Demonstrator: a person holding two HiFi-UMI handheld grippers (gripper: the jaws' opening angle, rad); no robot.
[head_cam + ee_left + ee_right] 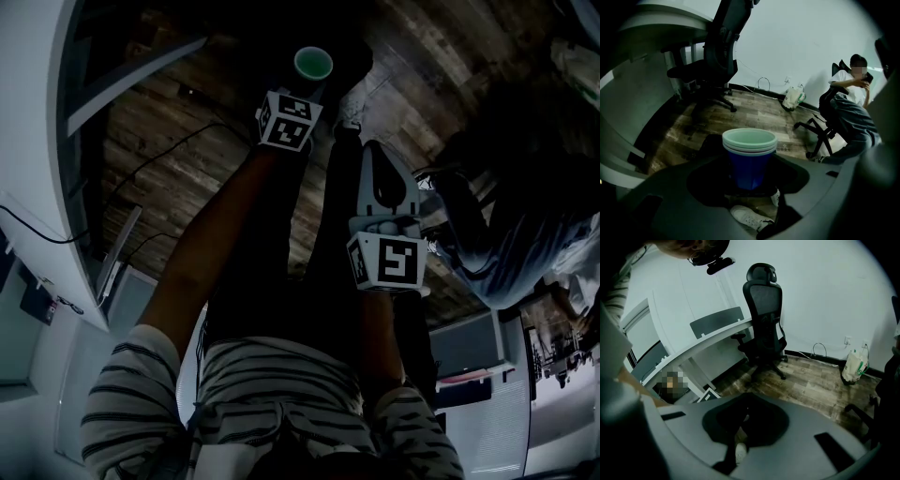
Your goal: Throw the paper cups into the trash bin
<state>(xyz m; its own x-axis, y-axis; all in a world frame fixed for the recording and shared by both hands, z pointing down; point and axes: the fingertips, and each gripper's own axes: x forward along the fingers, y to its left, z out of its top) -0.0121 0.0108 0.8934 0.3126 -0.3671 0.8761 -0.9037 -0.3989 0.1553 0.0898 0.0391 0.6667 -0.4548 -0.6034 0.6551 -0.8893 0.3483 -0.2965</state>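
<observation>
A nested stack of paper cups (749, 159), blue outside with pale green rims, stands upright between the jaws of my left gripper (749, 185), which is shut on it. In the head view the cup stack (313, 64) shows its green mouth at the top centre, just beyond the left gripper (309, 86) and its marker cube. My right gripper (382, 183) hangs lower and to the right, jaws together with nothing held; in its own view the right gripper (745, 425) shows only floor through the gap. No trash bin can be made out in any view.
A black office chair (717, 61) and a curved white desk (712, 341) stand to the left. A person sits on a chair (853, 110) at the right. A white bag (793, 97) leans on the far wall. Wood floor (754, 115) lies below, with my shoe (749, 216) near.
</observation>
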